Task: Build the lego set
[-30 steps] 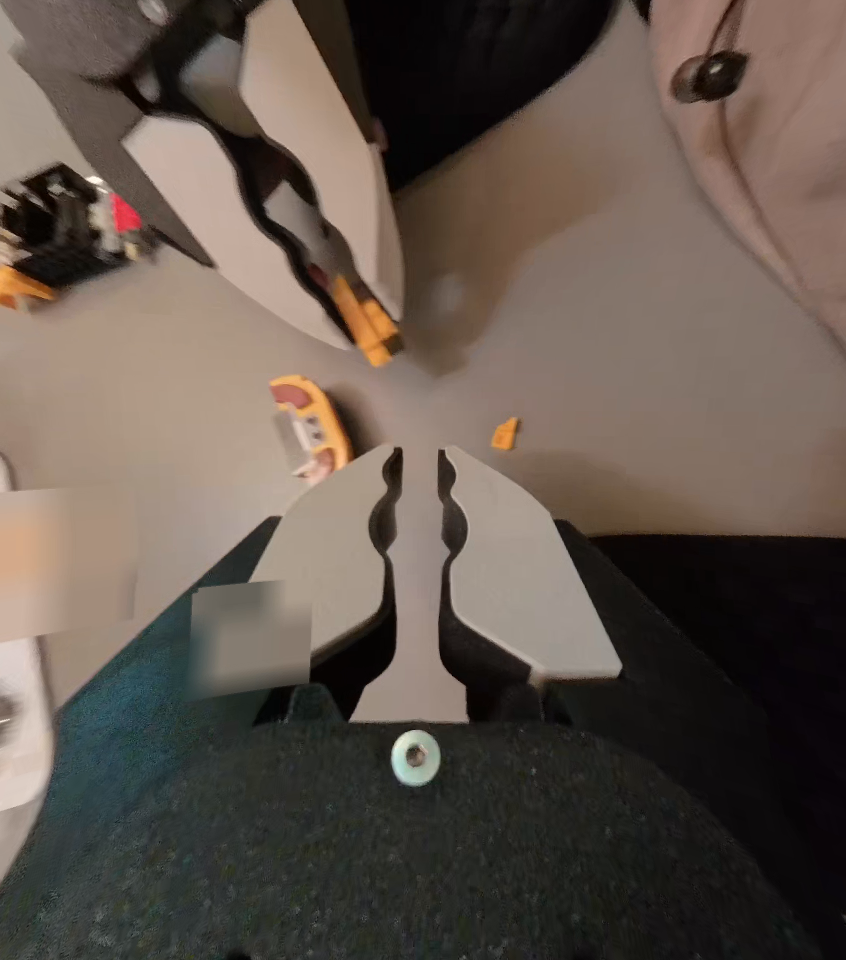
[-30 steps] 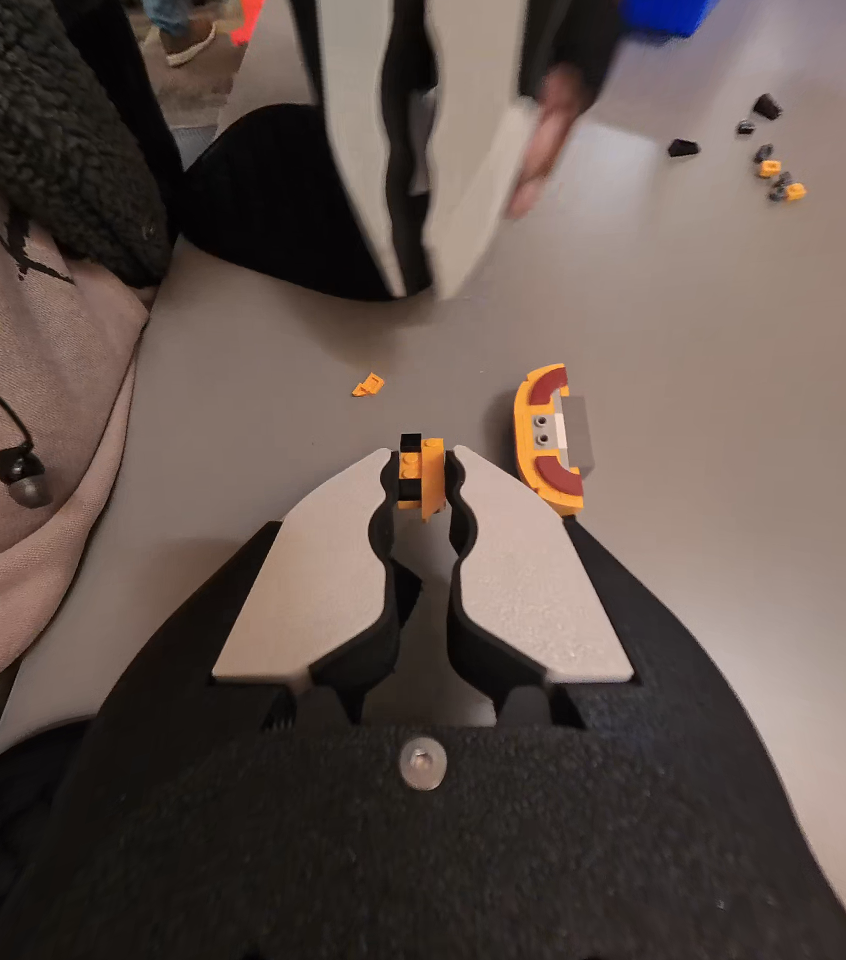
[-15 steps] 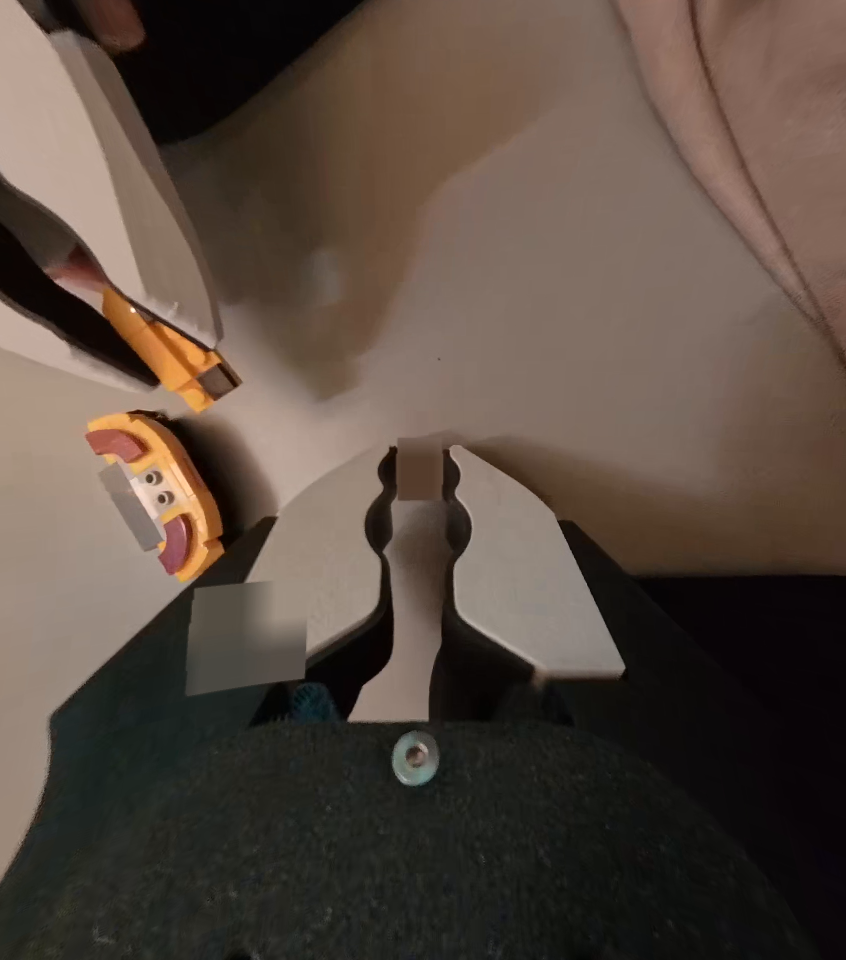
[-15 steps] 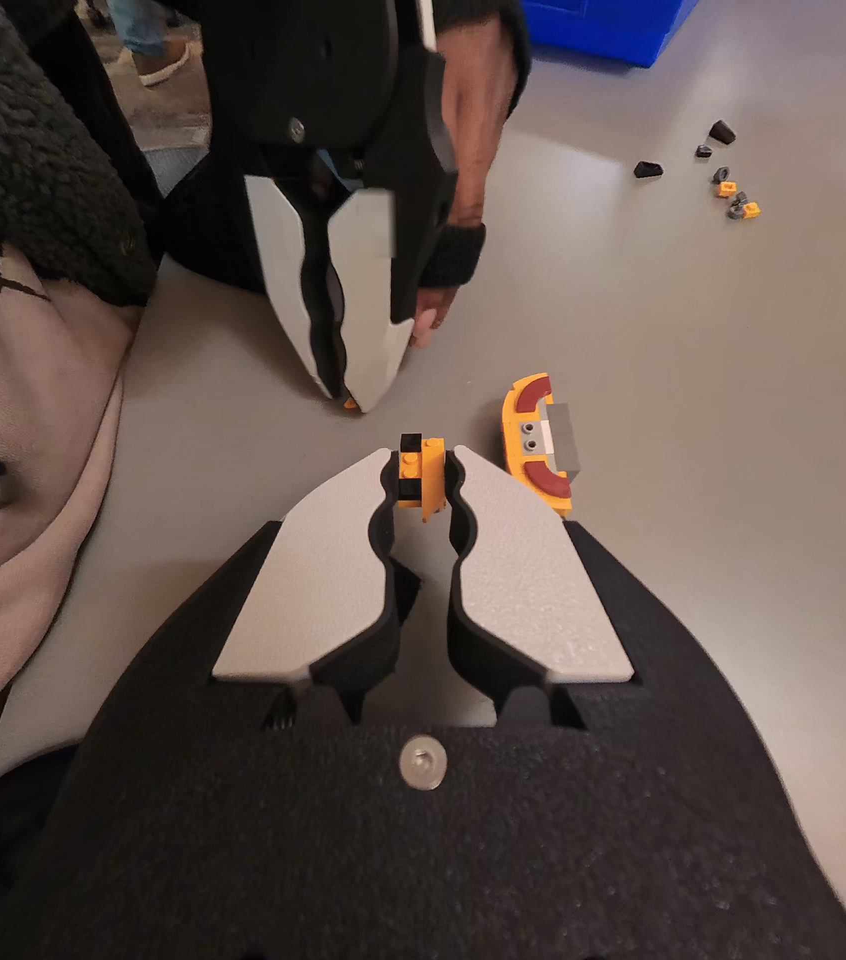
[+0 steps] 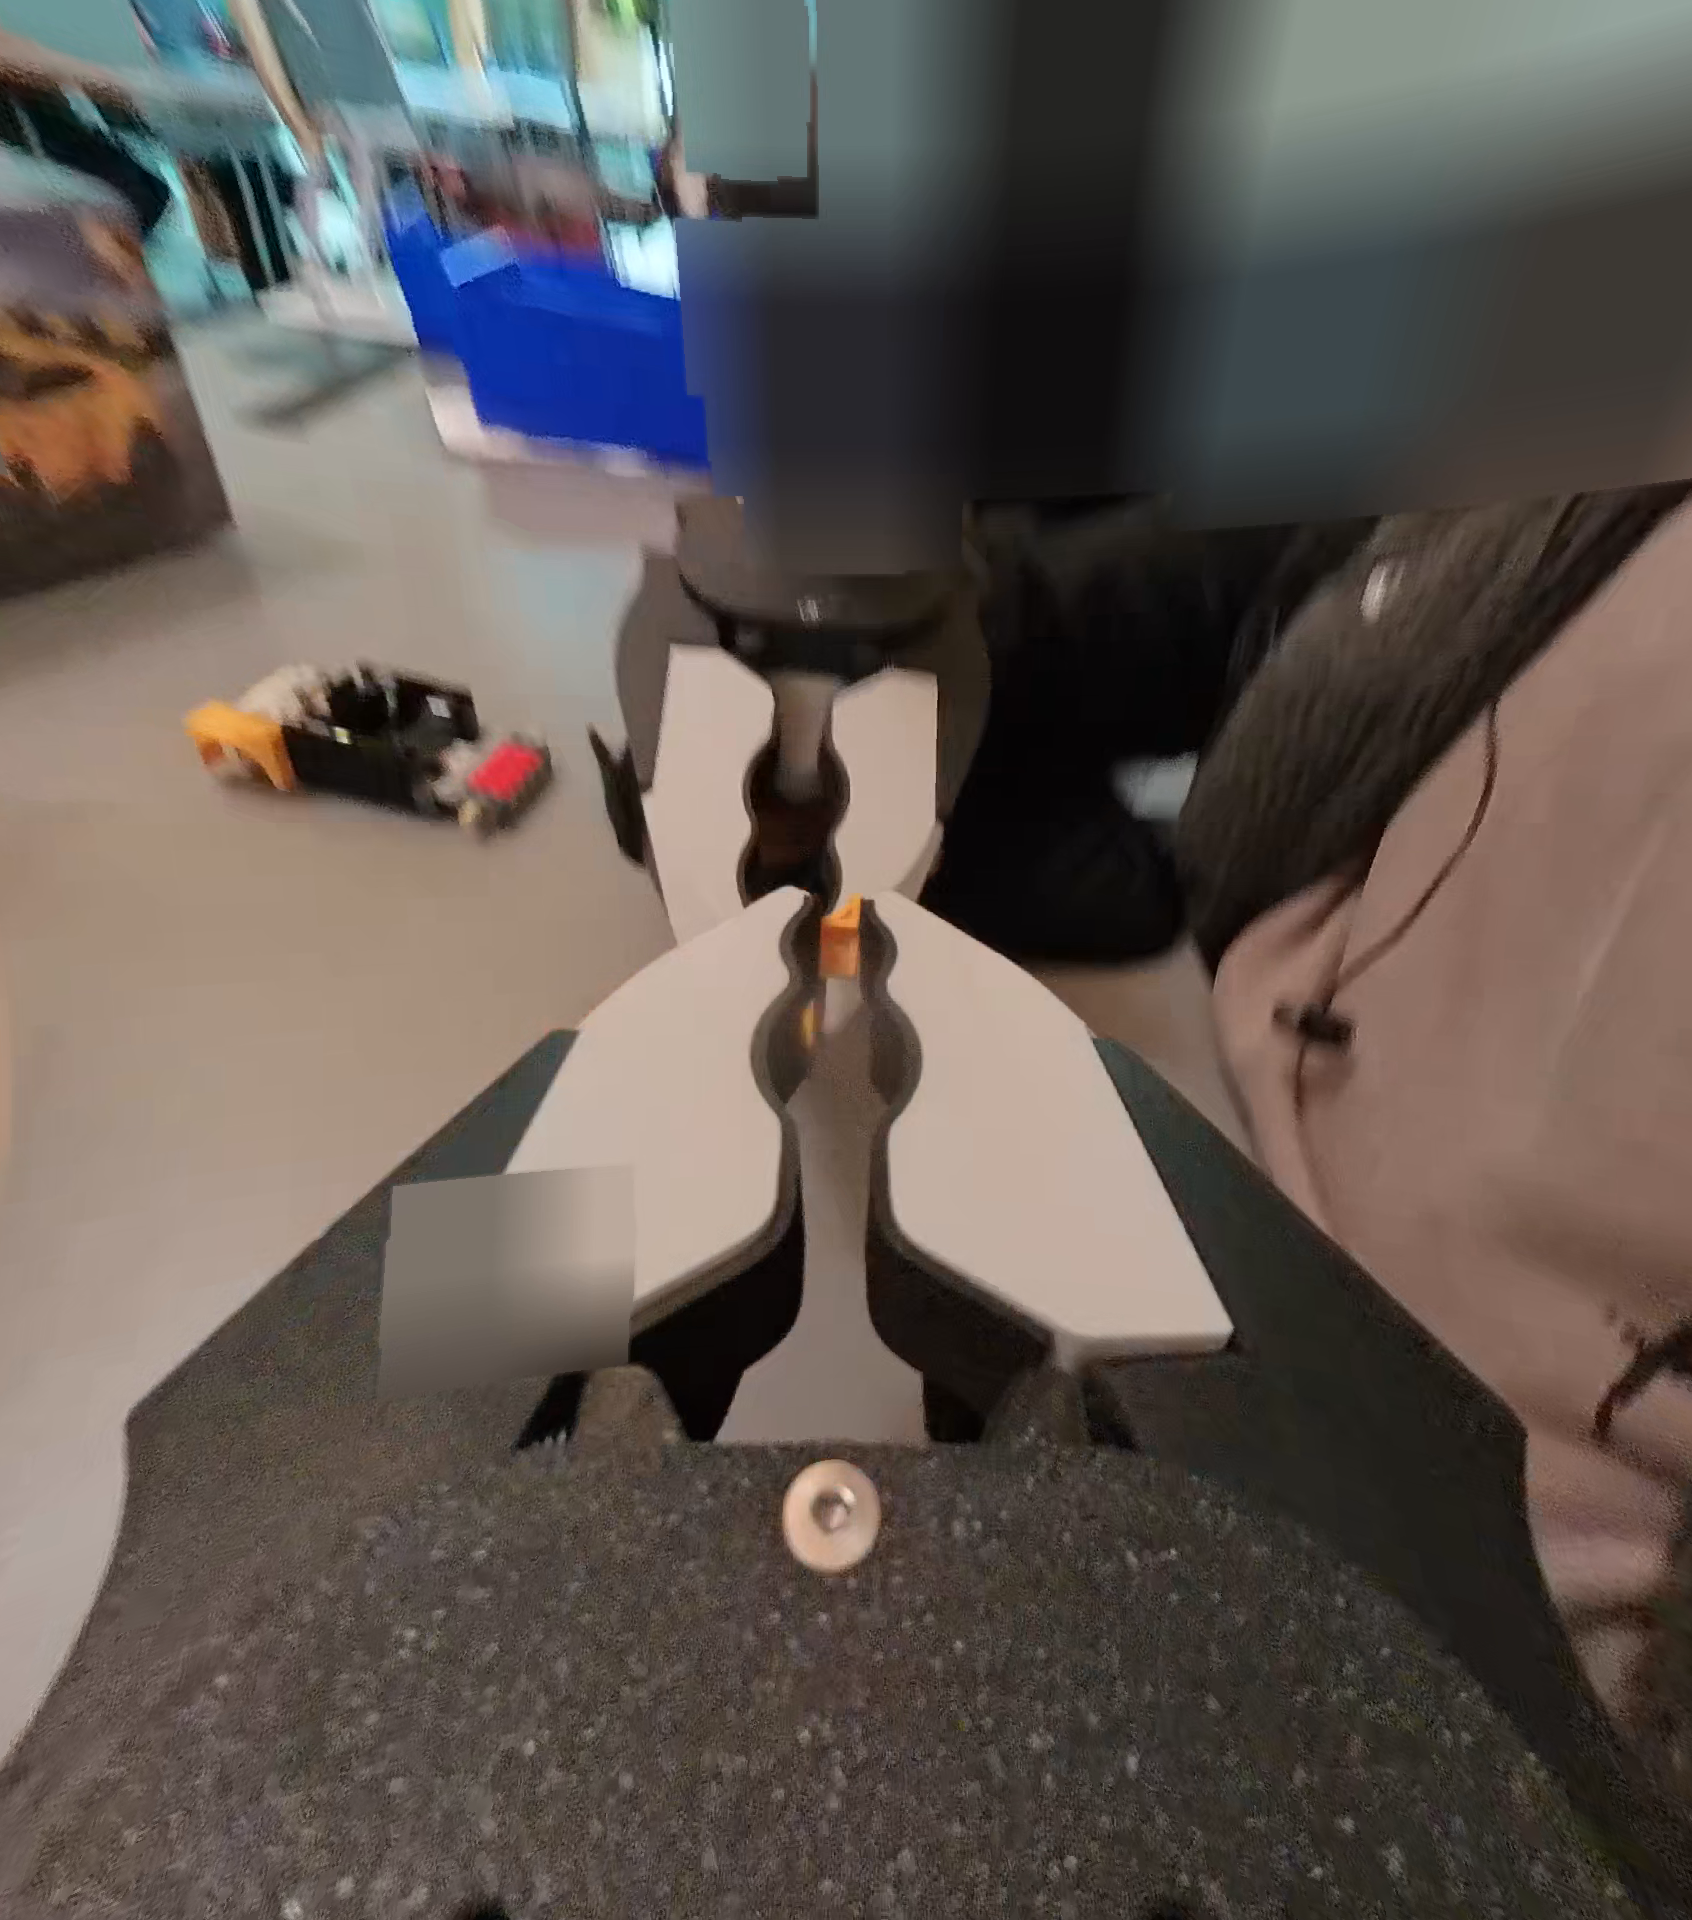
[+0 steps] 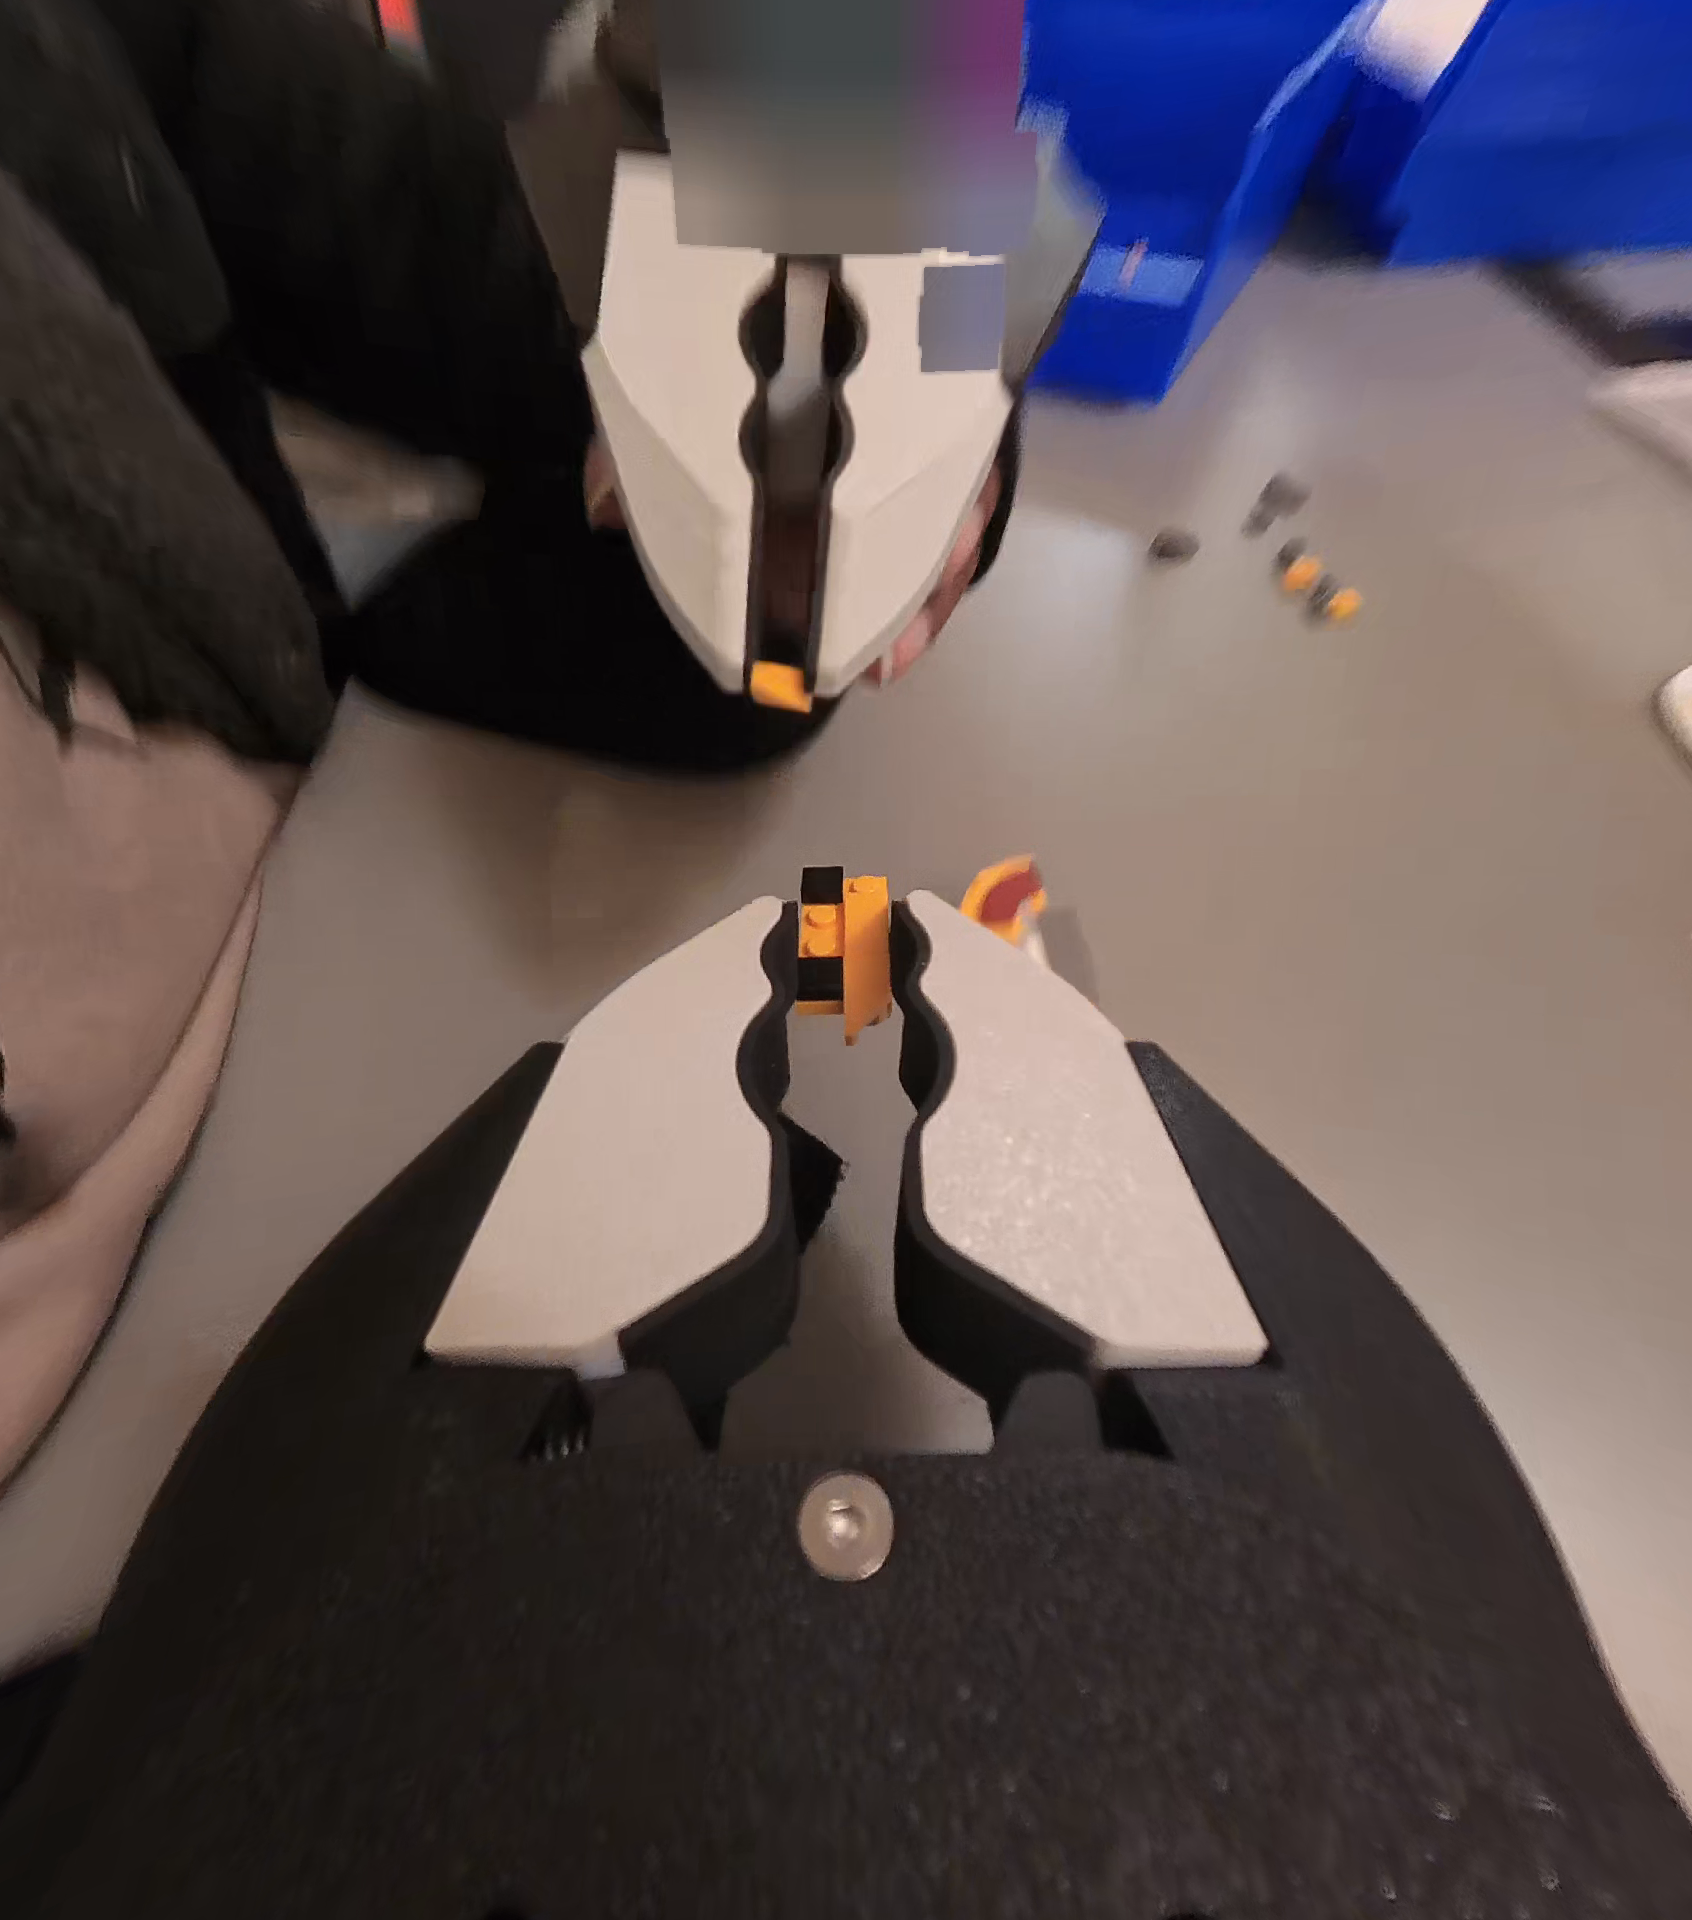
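You held the two grippers tip to tip above the grey table (image 6: 1237, 935), probably to join their pieces. Your right gripper (image 6: 844, 951) was clenched on a small orange and black block assembly (image 6: 842, 956), studs showing. Your left gripper (image 5: 837, 935) pinched a tiny orange wedge piece (image 5: 840, 940) at its very tips.

A plain grey surface (image 6: 1289, 935) carries everything. In the left wrist view a partly built black model (image 5: 385, 743) with orange and red parts lies on it, with a printed box (image 5: 42, 447) standing farther back. In the right wrist view a curved orange-and-maroon piece (image 6: 1003, 894) rests on it (half hidden), a scatter of small grey and orange bits (image 6: 1304, 566) lies well apart, and blue bins (image 6: 1341, 187) sit behind.
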